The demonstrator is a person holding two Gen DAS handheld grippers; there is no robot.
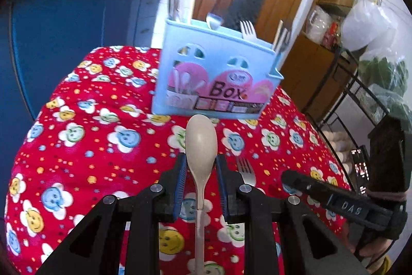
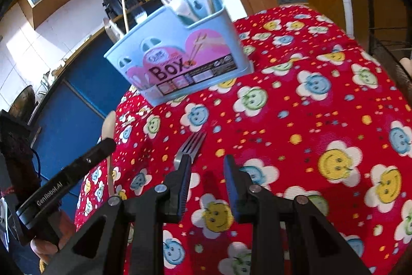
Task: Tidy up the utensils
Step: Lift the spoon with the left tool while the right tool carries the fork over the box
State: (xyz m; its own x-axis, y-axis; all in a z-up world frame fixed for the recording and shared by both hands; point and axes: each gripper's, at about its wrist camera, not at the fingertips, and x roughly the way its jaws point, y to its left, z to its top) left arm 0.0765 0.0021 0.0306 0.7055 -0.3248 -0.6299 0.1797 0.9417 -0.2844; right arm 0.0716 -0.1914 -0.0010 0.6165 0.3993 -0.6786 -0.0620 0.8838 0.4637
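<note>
A: How much room is there around the tongs?

B: Ahead of the left tongs the bench, under a red cloth printed with smiling flowers, runs clear up to the blue utensil box. The box stands near the bench's far edge. The cloth's left edge drops off beside a blue cabinet. To the right of the right tongs the cloth lies bare and wide.

A: Count the things for me.

B: One beige spoon, one loose steel fork on the cloth, one box. Standing in the box I count two forks in the left wrist view, plus a few handles and sticks I cannot count surely.

A: And the spoon relative to the left tongs?

B: It is between them, bowl pointing forward past the tips toward the box, handle running back under the camera. The blue pads sit on either side of the bowl's lower part, but whether they actually press on it I cannot tell.

A: The right tongs?

B: Spread a little, with nothing between the pads. The fork lies just ahead and left of them, tines pointing away toward the box; its lower part is hidden behind the left finger. The left tongs and the spoon show farther left.
</note>
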